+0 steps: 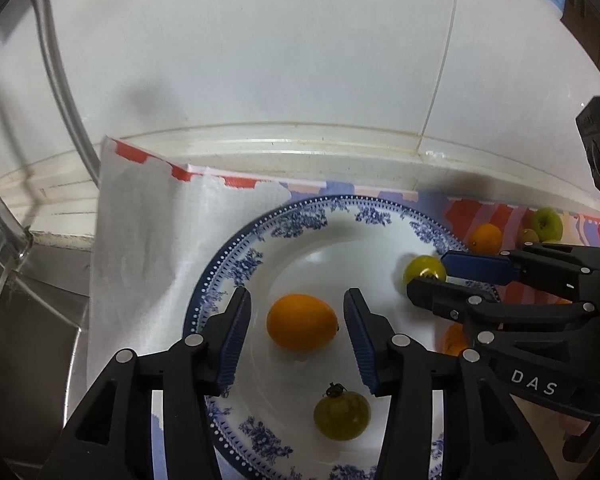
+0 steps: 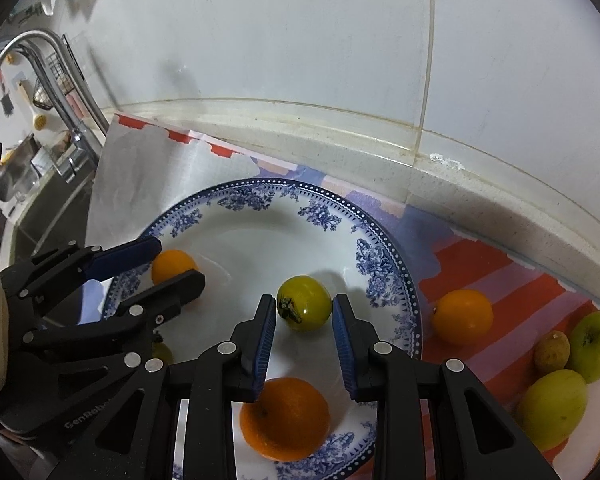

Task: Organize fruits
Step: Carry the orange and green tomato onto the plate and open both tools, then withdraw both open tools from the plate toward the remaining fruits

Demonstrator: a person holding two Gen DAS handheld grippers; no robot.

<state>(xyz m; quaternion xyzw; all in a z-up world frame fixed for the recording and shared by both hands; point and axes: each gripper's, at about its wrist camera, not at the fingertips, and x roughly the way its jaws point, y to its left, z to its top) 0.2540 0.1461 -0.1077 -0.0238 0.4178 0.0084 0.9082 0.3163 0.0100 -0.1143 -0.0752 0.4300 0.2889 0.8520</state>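
A blue-and-white plate (image 1: 236,264) (image 2: 380,264) lies on a striped cloth. My left gripper (image 1: 297,322) is open around a small orange (image 1: 302,322) on the plate, fingers apart from it; it shows in the right wrist view (image 2: 172,266) too. A green tomato (image 1: 342,416) lies nearer the camera. My right gripper (image 2: 304,314) is open, its pads close on either side of another green tomato (image 2: 305,303) (image 1: 422,270) resting on the plate. A larger orange (image 2: 285,418) sits on the plate below it.
Off the plate to the right lie an orange (image 2: 462,316) (image 1: 486,238), two green fruits (image 2: 594,346) (image 2: 552,408) and a small brown fruit (image 2: 552,352). A sink (image 1: 32,320) and faucet (image 2: 32,44) are on the left. A tiled wall (image 1: 300,60) stands behind.
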